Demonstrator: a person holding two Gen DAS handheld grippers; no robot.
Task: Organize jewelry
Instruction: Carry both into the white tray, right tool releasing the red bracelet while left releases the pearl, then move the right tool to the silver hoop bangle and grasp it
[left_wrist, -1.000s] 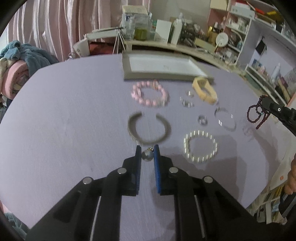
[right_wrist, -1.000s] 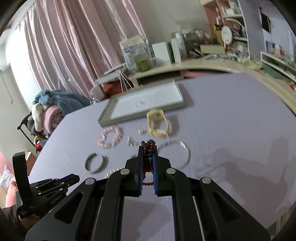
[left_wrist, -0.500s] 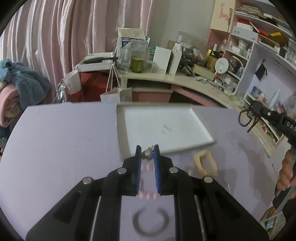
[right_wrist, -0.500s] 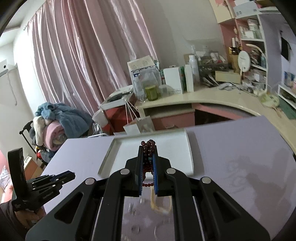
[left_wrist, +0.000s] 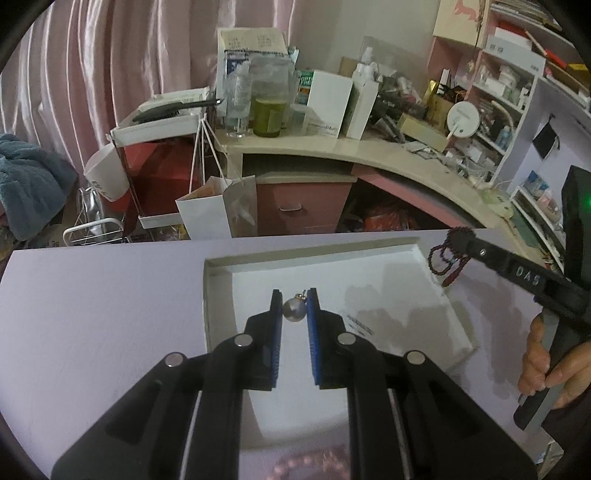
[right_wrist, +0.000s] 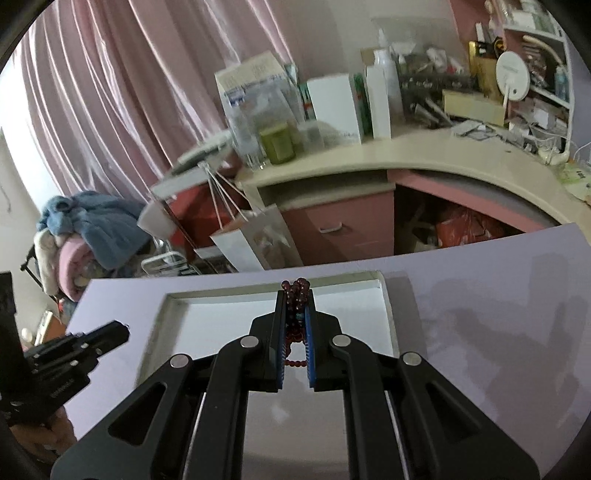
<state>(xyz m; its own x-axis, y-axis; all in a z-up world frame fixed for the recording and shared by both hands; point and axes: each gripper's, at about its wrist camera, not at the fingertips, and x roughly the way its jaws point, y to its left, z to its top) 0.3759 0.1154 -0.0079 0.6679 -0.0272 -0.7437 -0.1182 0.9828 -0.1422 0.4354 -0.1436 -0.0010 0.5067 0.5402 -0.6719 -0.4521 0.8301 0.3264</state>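
Note:
My left gripper (left_wrist: 294, 308) is shut on a small grey bead pendant (left_wrist: 293, 310) and hangs over the white tray (left_wrist: 399, 284) on the lilac table. In the right wrist view my right gripper (right_wrist: 295, 302) is shut on a dark red bead bracelet (right_wrist: 296, 291), whose loops hang between the pads above the same tray (right_wrist: 229, 314). From the left wrist view the right gripper (left_wrist: 460, 240) comes in from the right with the red beads (left_wrist: 441, 260) dangling at the tray's right edge. The left gripper (right_wrist: 122, 330) shows at the lower left of the right wrist view.
A pink bead bracelet (left_wrist: 314, 465) lies blurred at the bottom edge under my left gripper. Beyond the table's far edge stand a paper bag (left_wrist: 218, 210), a cluttered beige desk (left_wrist: 369, 155) and pink curtains. A person's hand (left_wrist: 543, 354) holds the right gripper's handle.
Both grippers have travelled forward from the loose jewellery on the table to above the white tray, each keeping its piece. The other bracelets and rings have dropped out of view.

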